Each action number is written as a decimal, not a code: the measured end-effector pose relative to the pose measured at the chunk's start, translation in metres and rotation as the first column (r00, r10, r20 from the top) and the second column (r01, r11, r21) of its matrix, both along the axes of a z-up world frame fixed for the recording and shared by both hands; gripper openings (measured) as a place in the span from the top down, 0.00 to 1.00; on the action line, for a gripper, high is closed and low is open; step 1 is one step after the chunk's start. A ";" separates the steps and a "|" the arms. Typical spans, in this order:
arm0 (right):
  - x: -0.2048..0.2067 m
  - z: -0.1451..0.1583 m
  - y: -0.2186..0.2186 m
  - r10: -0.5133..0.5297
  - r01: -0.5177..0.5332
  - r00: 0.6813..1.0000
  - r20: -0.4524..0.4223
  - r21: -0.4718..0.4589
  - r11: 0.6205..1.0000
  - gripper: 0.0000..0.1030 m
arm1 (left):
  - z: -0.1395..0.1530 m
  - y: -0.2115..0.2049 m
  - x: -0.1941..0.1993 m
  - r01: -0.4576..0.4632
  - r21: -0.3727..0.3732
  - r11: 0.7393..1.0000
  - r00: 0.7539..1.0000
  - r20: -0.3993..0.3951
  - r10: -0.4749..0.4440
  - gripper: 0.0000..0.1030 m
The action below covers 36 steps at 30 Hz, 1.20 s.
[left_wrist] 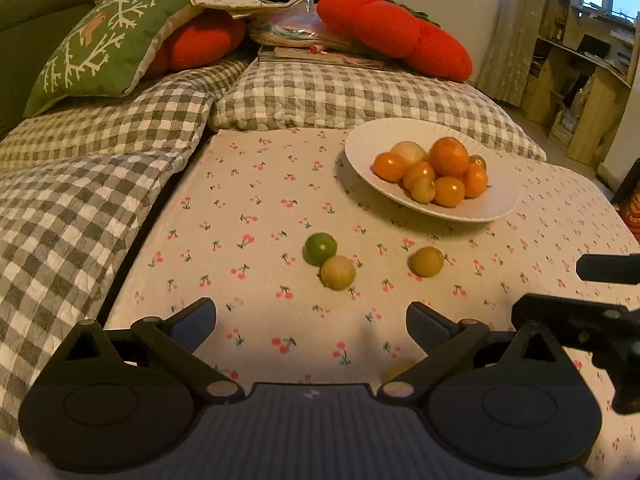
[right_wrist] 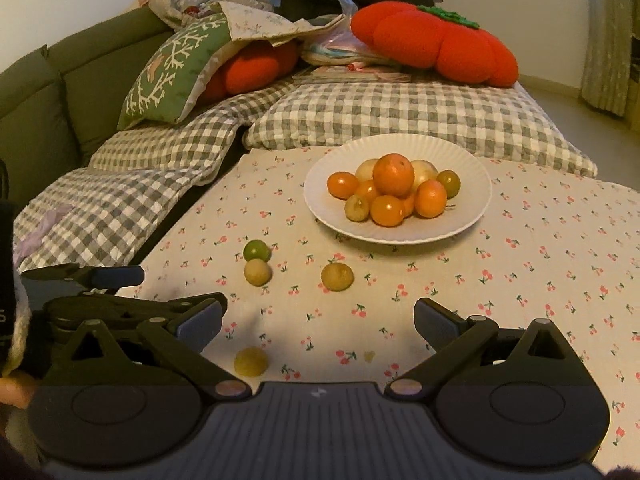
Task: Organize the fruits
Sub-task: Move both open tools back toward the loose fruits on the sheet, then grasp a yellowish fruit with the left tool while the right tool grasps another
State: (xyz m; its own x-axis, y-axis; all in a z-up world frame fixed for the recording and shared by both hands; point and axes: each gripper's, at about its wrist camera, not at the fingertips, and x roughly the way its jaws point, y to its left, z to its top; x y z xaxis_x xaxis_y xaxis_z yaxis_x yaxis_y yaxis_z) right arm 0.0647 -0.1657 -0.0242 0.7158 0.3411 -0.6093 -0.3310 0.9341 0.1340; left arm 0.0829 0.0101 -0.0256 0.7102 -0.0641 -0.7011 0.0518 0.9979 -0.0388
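Note:
A white plate (left_wrist: 494,209) (right_wrist: 320,216) stands on the cherry-print cloth, heaped with orange and yellow-green fruits (left_wrist: 448,158) (right_wrist: 393,174). Loose on the cloth in front of it lie a green fruit (left_wrist: 320,249) (right_wrist: 256,250), a pale yellow one (left_wrist: 338,273) (right_wrist: 258,272) touching it, and a darker yellow one (left_wrist: 427,261) (right_wrist: 337,276). Another yellow fruit (right_wrist: 251,361) (left_wrist: 396,370) lies nearest, half hidden in the left wrist view. My left gripper (left_wrist: 312,324) (right_wrist: 154,292) is open and empty, short of the loose fruits. Beside it my right gripper (right_wrist: 318,322) (left_wrist: 588,292) is open and empty too.
Grey checked quilts (left_wrist: 100,184) (right_wrist: 400,112) border the cloth at the left and back. Behind them lie a green cushion (left_wrist: 104,44), red pumpkin-shaped cushions (right_wrist: 436,44) and a stack of books and papers (left_wrist: 312,46). Wooden shelves (left_wrist: 580,92) stand at the far right.

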 end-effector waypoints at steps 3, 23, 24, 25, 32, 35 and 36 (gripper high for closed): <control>-0.005 -0.001 -0.001 -0.001 0.001 1.000 -0.001 -0.007 1.000 0.01 | -0.002 -0.004 -0.007 0.018 0.011 1.000 1.000 -0.005 -0.018 0.06; -0.005 -0.012 -0.010 -0.086 0.085 0.996 -0.020 -0.038 0.996 0.01 | -0.016 -0.016 -0.013 0.130 -0.094 0.987 0.988 -0.072 -0.136 0.22; -0.004 -0.013 -0.009 -0.085 0.084 0.996 -0.019 -0.037 0.996 0.03 | -0.019 -0.016 -0.012 0.133 -0.099 0.986 0.987 -0.079 -0.141 0.27; -0.004 -0.013 -0.008 -0.084 0.083 0.996 -0.017 -0.038 0.996 0.03 | -0.022 -0.018 -0.011 0.136 -0.105 0.985 0.985 -0.088 -0.146 0.31; 0.004 -0.017 -0.001 -0.082 0.081 0.997 -0.009 -0.044 0.996 0.17 | -0.038 -0.030 -0.005 0.168 -0.124 0.978 0.977 -0.107 -0.182 0.83; 0.008 -0.019 -0.004 -0.095 0.095 0.995 -0.007 -0.039 0.995 0.27 | -0.033 -0.016 -0.002 0.116 -0.187 0.975 0.981 -0.132 -0.142 0.84; 0.009 -0.020 -0.005 -0.096 0.096 0.995 -0.009 -0.039 0.995 0.29 | -0.029 -0.009 -0.002 0.094 -0.208 0.974 0.984 -0.127 -0.122 0.84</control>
